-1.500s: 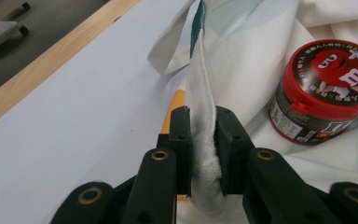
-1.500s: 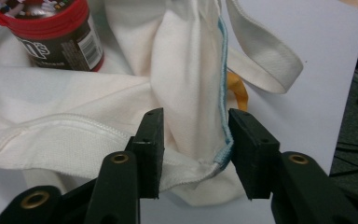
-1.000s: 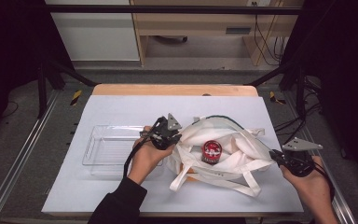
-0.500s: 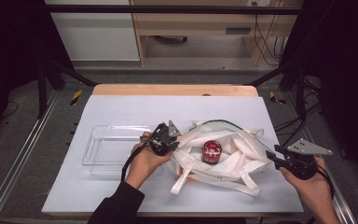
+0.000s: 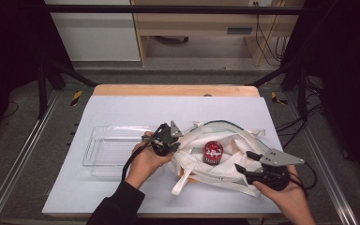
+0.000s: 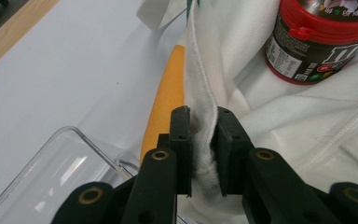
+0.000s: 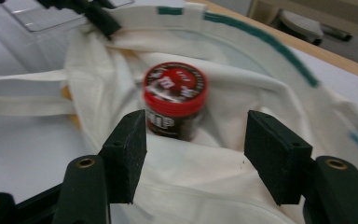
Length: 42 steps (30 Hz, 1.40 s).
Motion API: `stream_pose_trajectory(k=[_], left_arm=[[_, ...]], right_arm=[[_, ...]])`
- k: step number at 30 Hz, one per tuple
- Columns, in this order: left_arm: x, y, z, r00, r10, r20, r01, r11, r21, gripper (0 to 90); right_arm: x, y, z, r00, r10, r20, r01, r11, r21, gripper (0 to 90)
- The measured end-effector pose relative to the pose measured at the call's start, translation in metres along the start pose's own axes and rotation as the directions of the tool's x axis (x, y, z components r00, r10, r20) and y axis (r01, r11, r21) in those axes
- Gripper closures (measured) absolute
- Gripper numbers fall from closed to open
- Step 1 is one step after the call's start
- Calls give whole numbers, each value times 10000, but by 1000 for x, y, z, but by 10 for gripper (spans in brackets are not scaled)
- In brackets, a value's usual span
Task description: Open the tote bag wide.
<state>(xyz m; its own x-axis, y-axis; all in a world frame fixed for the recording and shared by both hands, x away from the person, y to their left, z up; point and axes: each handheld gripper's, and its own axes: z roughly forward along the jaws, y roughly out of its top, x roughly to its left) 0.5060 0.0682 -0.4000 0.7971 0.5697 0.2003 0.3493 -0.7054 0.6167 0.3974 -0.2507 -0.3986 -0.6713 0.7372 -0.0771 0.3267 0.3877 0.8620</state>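
The left gripper [image 6: 200,140] pinches the rim of the white tote bag [image 5: 234,161] on the surface; the right gripper [image 7: 193,154], jaws wide and empty, faces the red-lidded jar [image 7: 175,100] upright inside the bag, straight ahead and nearer than the left

Beyond the right hand-held gripper [image 7: 196,142], the red-lidded jar [image 7: 175,100] is blurred, its label unreadable. An orange object [image 6: 165,100] past the left hand-held gripper [image 6: 204,135] is mostly hidden under the white bag [image 6: 303,116].
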Motion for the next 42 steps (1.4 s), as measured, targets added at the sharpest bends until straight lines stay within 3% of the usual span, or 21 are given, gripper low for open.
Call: stream_pose_trajectory(k=[7, 13, 17, 19, 21, 23, 26, 29, 34, 37, 42], left_arm=[[0, 24, -15, 9995, 226, -218, -241, 9972, -713, 624], [3, 53, -15, 9988, 348, -342, -382, 9939, -1033, 600], [7, 62, -1, 9993, 316, -207, -331, 9966, -755, 642], [8, 64, 5, 9995, 299, 86, -296, 9988, -385, 716], [10, 65, 11, 9994, 332, 74, -332, 9994, -45, 784], [12, 65, 13, 9995, 219, 210, -221, 9997, 86, 863], [16, 64, 15, 9997, 104, 200, -106, 9999, 89, 885], [19, 63, 14, 10000, 15, 78, -15, 10000, -89, 888], [23, 63, 12, 9992, -218, -321, 202, 9986, -492, 891], [26, 64, 13, 9981, -420, -447, 389, 9970, -669, 891], [27, 66, 20, 9976, -387, -569, 362, 9983, -447, 890]], right_arm=[[41, 7, 26, 9915, -538, -1183, 575, 9979, 284, 385], [58, 2, 46, 9844, -816, -1560, 947, 9924, 789, 402], [61, -2, 55, 9843, -920, -1506, 1097, 9875, 1135, 470], [60, -4, 57, 9824, -920, -1627, 1127, 9860, 1232, 557], [59, -6, 60, 9816, -948, -1658, 1184, 9833, 1385, 633], [57, -7, 64, 9816, -861, -1703, 1119, 9826, 1485, 735], [55, -7, 65, 9770, -846, -1956, 1167, 9804, 1587, 839], [55, -6, 63, 9750, -883, -2039, 1189, 9825, 1433, 866], [64, -4, 57, 9625, -1197, -2433, 1519, 9813, 1179, 873], [69, -7, 59, 9564, -1397, -2566, 1764, 9762, 1259, 874], [72, -16, 66, 9560, -1251, -2655, 1733, 9706, 1668, 874]])
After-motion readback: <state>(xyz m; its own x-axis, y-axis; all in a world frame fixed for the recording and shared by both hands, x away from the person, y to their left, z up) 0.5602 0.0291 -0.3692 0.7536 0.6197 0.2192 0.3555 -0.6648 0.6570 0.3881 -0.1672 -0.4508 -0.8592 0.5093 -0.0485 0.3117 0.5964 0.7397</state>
